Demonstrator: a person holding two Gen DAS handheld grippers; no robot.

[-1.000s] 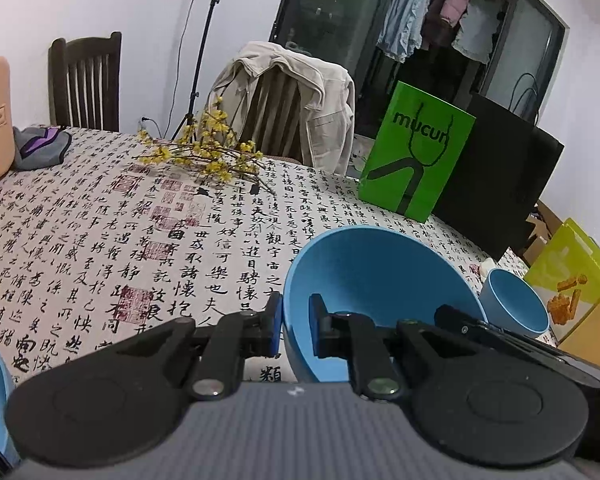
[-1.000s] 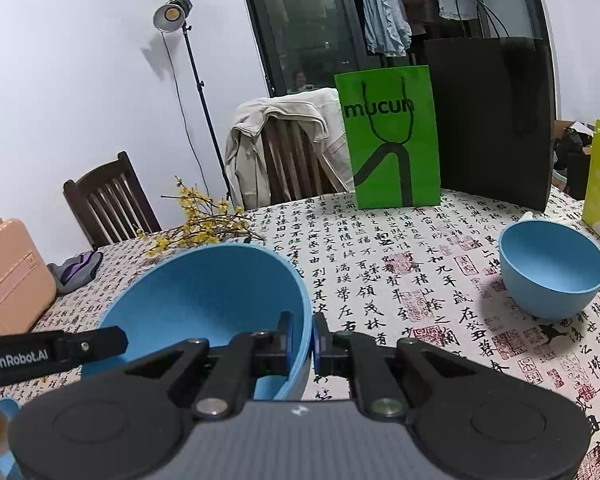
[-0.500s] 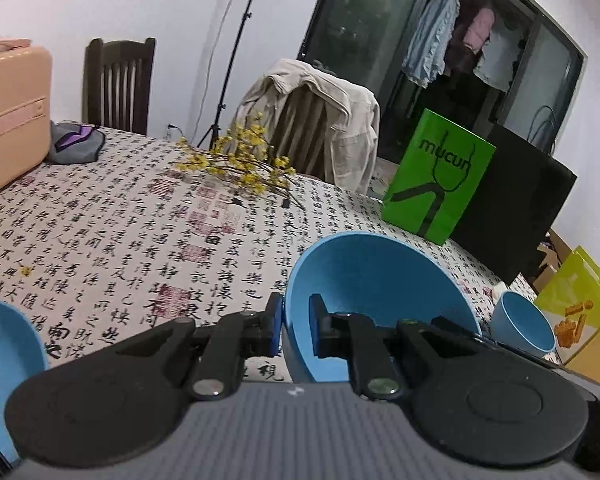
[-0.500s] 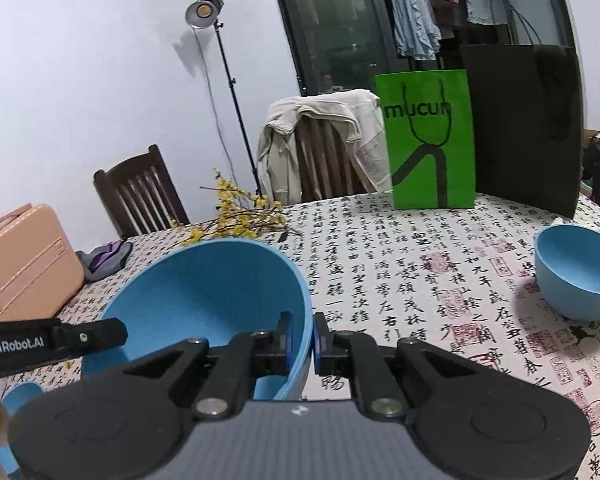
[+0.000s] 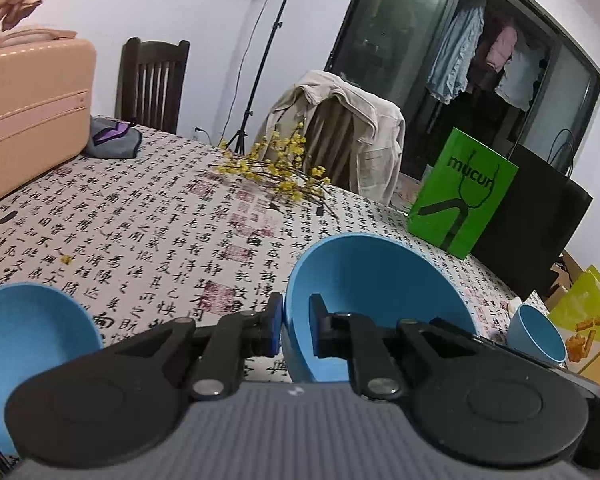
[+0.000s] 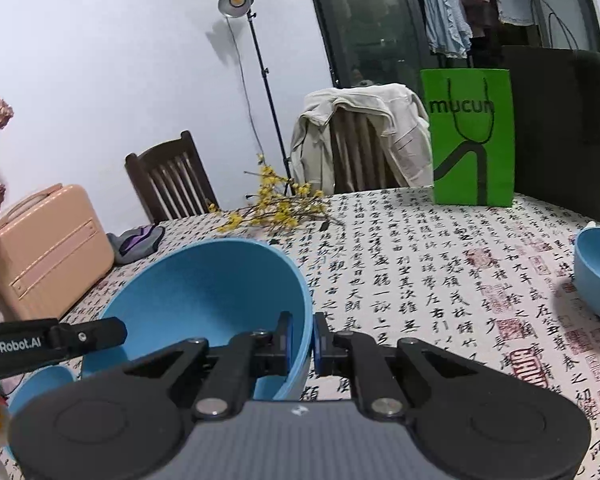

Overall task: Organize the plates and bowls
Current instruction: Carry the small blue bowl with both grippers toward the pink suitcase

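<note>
Both the left gripper (image 5: 296, 330) and right gripper (image 6: 303, 338) pinch the big blue bowl's (image 5: 374, 300) rim; level carrying toward the smaller bowl (image 5: 24, 328) beside it avoids slipping.

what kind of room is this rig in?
Most likely a home dining area: a table under a calligraphy-print cloth, wooden chairs around it, one draped with a jacket, and clothes hanging behind the glass door. The studio lamp suggests a recording setup.
</note>
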